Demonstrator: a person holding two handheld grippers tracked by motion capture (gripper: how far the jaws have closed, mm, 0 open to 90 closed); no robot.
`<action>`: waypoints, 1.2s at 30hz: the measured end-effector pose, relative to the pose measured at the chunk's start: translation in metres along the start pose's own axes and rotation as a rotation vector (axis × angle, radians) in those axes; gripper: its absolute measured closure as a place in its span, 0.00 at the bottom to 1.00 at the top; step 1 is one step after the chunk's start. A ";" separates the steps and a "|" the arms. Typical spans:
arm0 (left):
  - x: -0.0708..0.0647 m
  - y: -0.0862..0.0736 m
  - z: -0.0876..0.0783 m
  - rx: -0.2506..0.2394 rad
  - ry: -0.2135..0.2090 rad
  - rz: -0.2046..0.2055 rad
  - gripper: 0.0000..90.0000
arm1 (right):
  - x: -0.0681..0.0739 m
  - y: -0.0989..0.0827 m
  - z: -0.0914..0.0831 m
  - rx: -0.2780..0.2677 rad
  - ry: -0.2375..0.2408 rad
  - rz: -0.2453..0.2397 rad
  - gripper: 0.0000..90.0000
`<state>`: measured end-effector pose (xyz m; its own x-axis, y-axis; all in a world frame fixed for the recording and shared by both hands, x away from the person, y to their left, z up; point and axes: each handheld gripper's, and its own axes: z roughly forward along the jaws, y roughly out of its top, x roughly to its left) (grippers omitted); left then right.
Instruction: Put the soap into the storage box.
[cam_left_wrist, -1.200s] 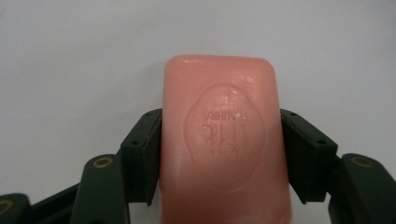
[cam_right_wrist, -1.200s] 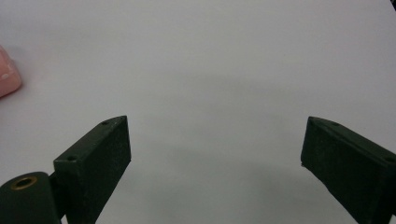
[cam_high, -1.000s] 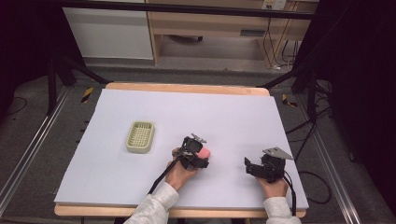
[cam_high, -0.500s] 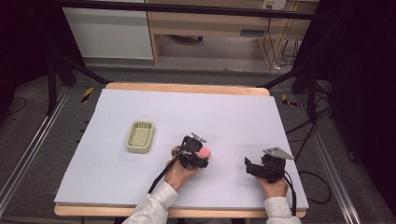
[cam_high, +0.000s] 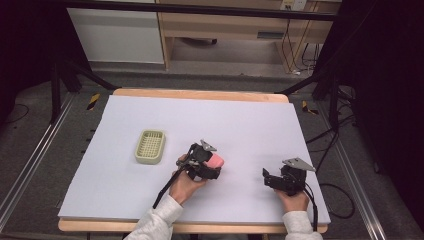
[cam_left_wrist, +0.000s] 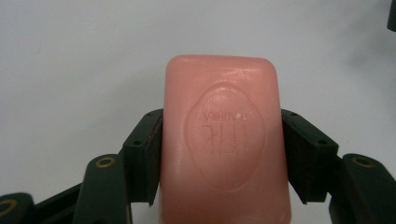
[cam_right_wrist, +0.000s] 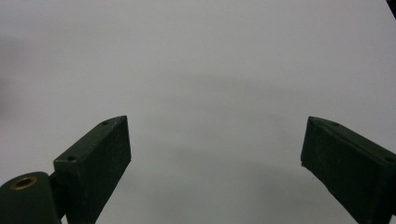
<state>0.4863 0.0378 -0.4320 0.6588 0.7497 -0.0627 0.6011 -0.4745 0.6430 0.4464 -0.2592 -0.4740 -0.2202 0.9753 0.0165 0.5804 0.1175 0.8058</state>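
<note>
A pink bar of soap (cam_left_wrist: 224, 144) with an embossed oval stamp sits between the two black jaws of my left gripper (cam_left_wrist: 222, 154), whose pads press on both its long sides. From above, the soap (cam_high: 216, 161) pokes out of the left gripper (cam_high: 212, 165) near the middle of the white table, slightly above the surface. A pale green soap dish (cam_high: 150, 146) with a grid base lies to the left of it. My right gripper (cam_high: 267, 179) rests at the front right, and its jaws (cam_right_wrist: 215, 163) stand wide open over bare table.
The white table cover (cam_high: 250, 120) lies on a wooden board whose edge (cam_high: 200, 94) shows at the back. Black frame legs and cables stand around the table, with a wooden cabinet (cam_high: 225, 25) behind it.
My left gripper has lifted a little with the soap in it. The right gripper has stayed where it was.
</note>
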 end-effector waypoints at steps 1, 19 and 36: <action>0.001 0.000 -0.002 -0.004 0.001 0.004 0.41 | 0.000 0.000 0.000 0.000 0.000 0.000 0.10; 0.029 -0.011 -0.035 -0.033 0.046 -0.003 0.41 | 0.000 0.000 0.000 0.001 -0.001 -0.001 0.10; 0.066 -0.031 -0.071 -0.073 0.089 -0.043 0.41 | 0.001 0.000 0.001 0.003 -0.005 0.001 0.10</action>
<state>0.4790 0.1344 -0.4019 0.5885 0.8081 -0.0261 0.5914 -0.4083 0.6954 0.4465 -0.2581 -0.4747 -0.2156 0.9764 0.0139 0.5830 0.1173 0.8040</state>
